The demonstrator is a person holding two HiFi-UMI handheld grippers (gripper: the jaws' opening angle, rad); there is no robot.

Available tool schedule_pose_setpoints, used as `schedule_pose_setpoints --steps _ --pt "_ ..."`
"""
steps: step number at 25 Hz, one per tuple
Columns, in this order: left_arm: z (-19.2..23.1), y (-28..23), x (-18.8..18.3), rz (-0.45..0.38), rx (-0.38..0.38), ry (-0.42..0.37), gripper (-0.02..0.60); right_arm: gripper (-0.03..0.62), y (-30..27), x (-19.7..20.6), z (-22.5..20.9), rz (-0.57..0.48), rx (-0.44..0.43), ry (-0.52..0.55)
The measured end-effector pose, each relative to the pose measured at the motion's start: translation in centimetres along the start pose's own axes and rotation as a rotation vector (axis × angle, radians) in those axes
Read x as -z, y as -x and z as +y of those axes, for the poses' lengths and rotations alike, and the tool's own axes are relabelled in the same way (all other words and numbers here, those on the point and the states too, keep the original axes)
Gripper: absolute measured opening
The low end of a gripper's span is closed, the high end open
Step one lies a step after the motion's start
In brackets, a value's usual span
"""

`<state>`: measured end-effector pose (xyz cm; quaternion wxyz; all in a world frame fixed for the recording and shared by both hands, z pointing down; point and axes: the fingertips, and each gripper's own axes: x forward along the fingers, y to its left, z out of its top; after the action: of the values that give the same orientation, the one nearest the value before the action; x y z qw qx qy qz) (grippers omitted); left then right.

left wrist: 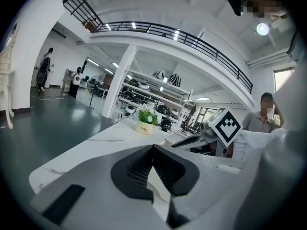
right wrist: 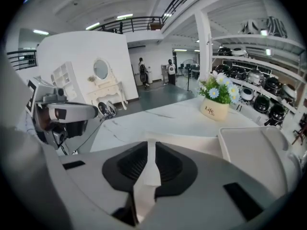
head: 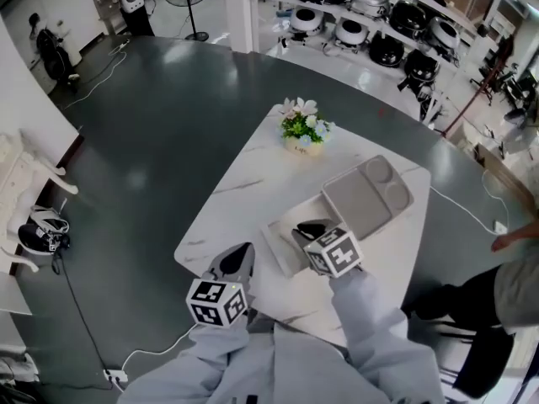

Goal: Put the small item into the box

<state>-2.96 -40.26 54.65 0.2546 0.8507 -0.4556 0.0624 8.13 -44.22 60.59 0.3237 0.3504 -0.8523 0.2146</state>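
Note:
A shallow cream box (head: pixel 282 247) lies on the white marble table (head: pixel 244 175), and its pale floor (right wrist: pixel 192 145) fills the right gripper view just beyond the jaws. My right gripper (head: pixel 310 227) hovers over the box; in its own view the gripper (right wrist: pixel 148 152) shows a narrow gap between the dark pads, with only pale surface behind and nothing gripped. My left gripper (head: pixel 242 255) hangs over the table's near edge, left of the box. Its pads (left wrist: pixel 144 166) meet at the tip (left wrist: pixel 153 148). No small item shows in any view.
A grey compartment tray (head: pixel 366 194) lies just beyond the box on its right. A flower pot (head: pixel 303 133) stands at the table's far end. A person (head: pixel 514 284) stands to the right of the table. Shelves of cookers (head: pixel 370 15) line the back.

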Motion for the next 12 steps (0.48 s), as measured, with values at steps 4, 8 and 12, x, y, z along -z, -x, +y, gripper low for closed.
schedule_pose_setpoints --steps 4,8,12 --pt "-0.9 0.5 -2.3 -0.049 0.021 -0.038 -0.002 0.0 3.7 -2.1 -0.2 -0.161 0.027 -0.047" --pt "-2.0 1.1 -4.5 -0.093 0.04 -0.085 -0.002 -0.006 7.6 -4.1 -0.3 -0.335 0.022 -0.119" --pt "-3.1 1.9 -7.0 -0.152 0.051 -0.146 0.0 -0.006 11.7 -5.8 -0.5 -0.513 0.048 -0.143"
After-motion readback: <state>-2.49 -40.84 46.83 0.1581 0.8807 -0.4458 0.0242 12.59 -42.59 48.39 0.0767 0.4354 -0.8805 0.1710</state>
